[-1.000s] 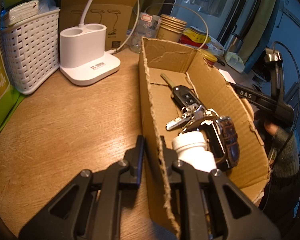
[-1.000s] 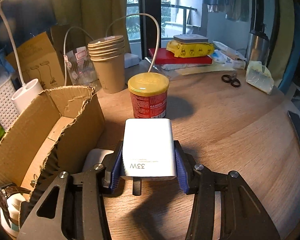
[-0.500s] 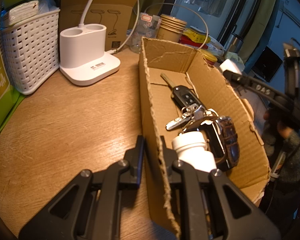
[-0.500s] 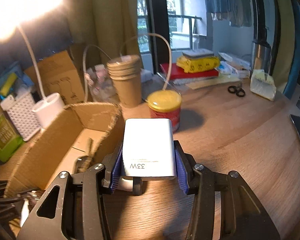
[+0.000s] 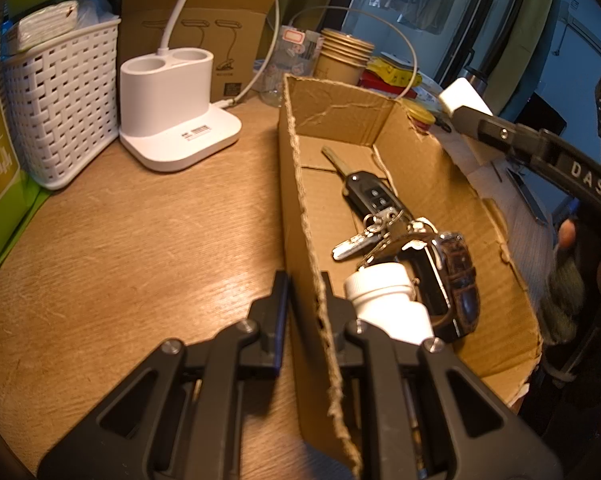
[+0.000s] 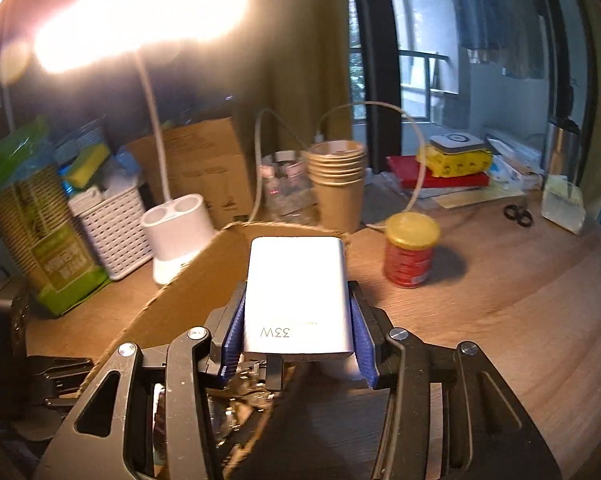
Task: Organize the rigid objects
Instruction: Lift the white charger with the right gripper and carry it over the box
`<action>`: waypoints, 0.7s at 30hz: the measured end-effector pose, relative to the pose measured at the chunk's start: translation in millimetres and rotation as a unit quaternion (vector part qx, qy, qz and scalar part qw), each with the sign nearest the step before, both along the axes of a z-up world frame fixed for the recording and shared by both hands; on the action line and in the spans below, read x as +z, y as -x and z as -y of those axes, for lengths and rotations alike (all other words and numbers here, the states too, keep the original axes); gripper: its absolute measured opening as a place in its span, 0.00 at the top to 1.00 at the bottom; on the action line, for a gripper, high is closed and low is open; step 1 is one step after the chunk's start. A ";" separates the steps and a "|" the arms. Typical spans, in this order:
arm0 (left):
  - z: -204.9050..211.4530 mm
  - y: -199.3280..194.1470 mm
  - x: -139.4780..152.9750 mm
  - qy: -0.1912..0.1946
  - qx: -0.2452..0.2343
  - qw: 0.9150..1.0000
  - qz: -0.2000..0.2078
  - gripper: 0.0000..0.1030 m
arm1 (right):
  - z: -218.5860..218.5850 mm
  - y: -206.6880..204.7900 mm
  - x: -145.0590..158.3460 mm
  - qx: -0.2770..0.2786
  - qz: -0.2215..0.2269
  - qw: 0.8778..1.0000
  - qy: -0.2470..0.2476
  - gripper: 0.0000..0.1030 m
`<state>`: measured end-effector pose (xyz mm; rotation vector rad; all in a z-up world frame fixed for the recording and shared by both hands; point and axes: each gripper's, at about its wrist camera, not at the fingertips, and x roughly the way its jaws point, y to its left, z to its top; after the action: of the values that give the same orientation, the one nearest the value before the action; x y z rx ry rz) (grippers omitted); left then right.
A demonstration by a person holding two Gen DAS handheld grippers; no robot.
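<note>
Right wrist view: I am squeezing the white charger (image 6: 298, 292) over the cardboard box (image 5: 432, 184); my left gripper (image 5: 306, 300) is pinching its wall at 6 o'clock, and the charger might drop onto the keys (image 5: 374, 216).

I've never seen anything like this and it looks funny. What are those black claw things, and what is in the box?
A person holds a pair of black tongs in each hand, and each has a camera looking along its fingers. That gives the two pictures.

The left tongs pinch the wall of the cardboard box on a wooden table. Inside lie a car key with keys, a watch and a white bottle.

The right tongs grip a white charger over the box. Nearby stand a red jar, paper cups and a white lamp base.
</note>
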<state>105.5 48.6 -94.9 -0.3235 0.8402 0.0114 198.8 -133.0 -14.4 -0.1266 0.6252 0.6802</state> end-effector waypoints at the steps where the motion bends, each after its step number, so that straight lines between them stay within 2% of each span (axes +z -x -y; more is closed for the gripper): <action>1: 0.3 0.2 0.3 0.000 0.000 1.000 0.000 0.86 | -2.3 1.4 -0.4 0.004 -0.001 1.000 0.002 0.53; 12: 0.0 0.0 -0.1 0.000 0.000 1.000 0.000 0.86 | -36.8 20.1 -11.2 0.065 -0.006 0.997 0.035 0.53; 21: 0.2 0.1 0.1 0.000 0.000 1.000 0.000 0.86 | -52.2 21.7 -18.3 0.085 -0.018 0.994 0.069 0.53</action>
<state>105.4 48.3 -94.8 -0.3231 0.8403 0.0114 177.0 -80.8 -32.7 -0.2997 0.7016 0.8048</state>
